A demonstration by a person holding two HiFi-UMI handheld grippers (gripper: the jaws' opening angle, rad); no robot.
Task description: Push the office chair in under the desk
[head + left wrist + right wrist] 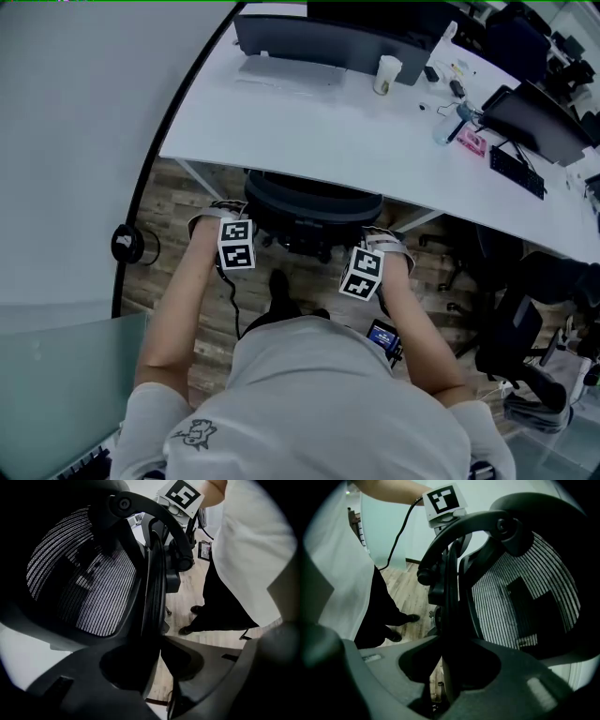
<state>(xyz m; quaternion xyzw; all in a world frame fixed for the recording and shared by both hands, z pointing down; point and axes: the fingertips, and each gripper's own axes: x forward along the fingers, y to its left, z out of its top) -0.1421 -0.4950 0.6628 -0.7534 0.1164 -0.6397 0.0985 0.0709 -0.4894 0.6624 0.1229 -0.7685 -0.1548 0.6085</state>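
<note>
Seen from above, a person in a white shirt (309, 394) stands on a wooden floor (173, 197) facing a long white counter (309, 131), both arms stretched forward. The black office chair (314, 202) sits straight in front of them. Its seat is hidden beneath the counter's near edge, and only the curved top of the backrest shows just outside that edge. The left gripper (234, 230) is at the left end of the backrest's top and the right gripper (368, 251) at the right end, each pointing steeply down with its marker cube facing up. In the left gripper view, the dark rim of the backrest runs straight down between the two fingers (93, 677), which are closed on it. The grey mesh (84, 588) fills the left of that view, and the person's black shoes (187, 629) stand on the floor to the right. In the right gripper view, the fingers (520, 681) are likewise clamped on the backrest's rim, which stands upright between them, with the mesh to the right. On the counter, well beyond the chair, stand a dark monitor (328, 37), a keyboard (281, 70) and a pale paper cup (386, 75). A second monitor (539, 122) stands farther right, and another black chair (520, 328) stands on the floor at the right, apart from the person.
</note>
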